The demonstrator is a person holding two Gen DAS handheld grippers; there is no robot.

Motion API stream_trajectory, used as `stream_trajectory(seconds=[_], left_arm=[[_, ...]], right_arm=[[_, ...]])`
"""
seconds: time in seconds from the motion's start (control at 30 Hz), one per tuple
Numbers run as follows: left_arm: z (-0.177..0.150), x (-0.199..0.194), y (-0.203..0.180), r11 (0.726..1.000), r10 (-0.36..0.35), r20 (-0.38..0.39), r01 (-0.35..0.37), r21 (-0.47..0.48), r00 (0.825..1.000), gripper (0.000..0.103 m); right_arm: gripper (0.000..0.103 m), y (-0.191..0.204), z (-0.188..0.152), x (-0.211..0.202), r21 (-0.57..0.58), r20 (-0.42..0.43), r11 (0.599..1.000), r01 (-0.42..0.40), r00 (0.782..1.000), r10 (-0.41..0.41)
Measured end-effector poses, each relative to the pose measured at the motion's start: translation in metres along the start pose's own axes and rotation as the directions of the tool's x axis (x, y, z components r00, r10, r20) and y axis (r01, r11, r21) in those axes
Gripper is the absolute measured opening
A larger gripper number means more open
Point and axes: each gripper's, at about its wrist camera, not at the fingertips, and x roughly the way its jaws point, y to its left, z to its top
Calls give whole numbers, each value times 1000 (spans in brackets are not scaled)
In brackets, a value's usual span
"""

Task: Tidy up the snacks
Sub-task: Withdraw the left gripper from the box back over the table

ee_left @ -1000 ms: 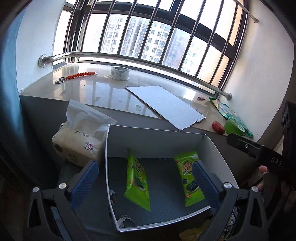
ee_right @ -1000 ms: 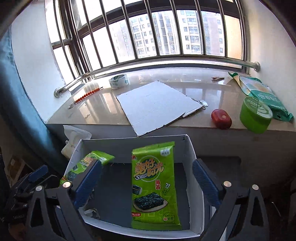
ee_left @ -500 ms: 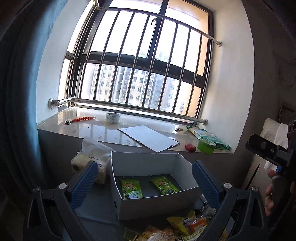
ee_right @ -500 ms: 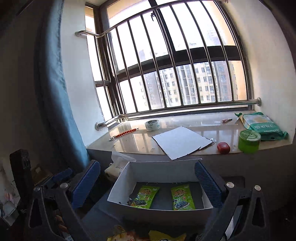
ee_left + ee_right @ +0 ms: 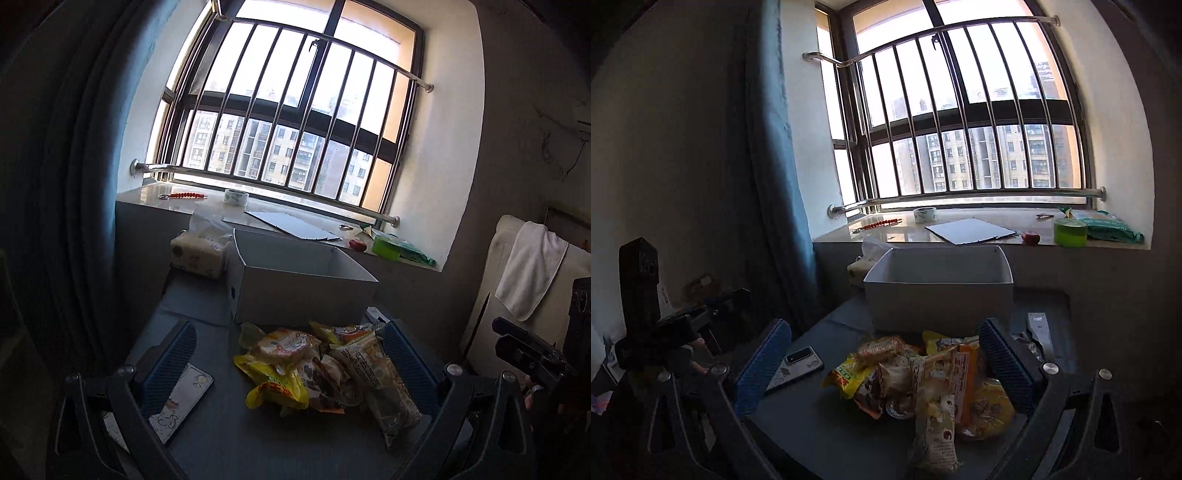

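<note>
A pile of snack packets (image 5: 317, 369) lies on the dark grey table in front of a white open box (image 5: 299, 291). The pile also shows in the right wrist view (image 5: 923, 380), with the box (image 5: 938, 295) behind it. The box's inside is hidden from this low angle. My left gripper (image 5: 288, 369) is open and empty, its blue pads either side of the pile, held back above the table. My right gripper (image 5: 886, 369) is open and empty, likewise framing the pile. The right gripper shows at the left wrist view's right edge (image 5: 535, 354).
A tissue pack (image 5: 199, 251) stands left of the box. A phone (image 5: 798, 363) lies on the table at the left. A remote (image 5: 1039, 328) lies right of the box. The windowsill holds a tape roll (image 5: 924, 214), cardboard sheet (image 5: 967, 230), green tub (image 5: 1070, 232) and bag.
Both grippers have pulled back and down from above the box. The two green seaweed packets inside it have gone out of sight and the snack pile in front has come into view.
</note>
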Motion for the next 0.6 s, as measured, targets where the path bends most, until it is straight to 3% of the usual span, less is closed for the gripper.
stream_trajectory(seconds=[0.17,0.27,0.43,0.6], left_arm=[[-16,-2,-10,999,-39,-18,39,3,999,103],[-21,1,-17,997,-77,-35,77,-3,996,103],[-27,6,-33,996,-69,-97,74,51,993,103],[-32,1,-42,991,-71,-104,82,102,992,103]], right_arm=[[103,-17,-34,-11,74,-71,997,4,997,1],[103,-25,-40,-18,104,-66,994,20,998,-14],[103,-36,-48,-13,117,-113,989,94,990,-81],[103,-56,-62,-3,158,-178,976,152,976,-123]])
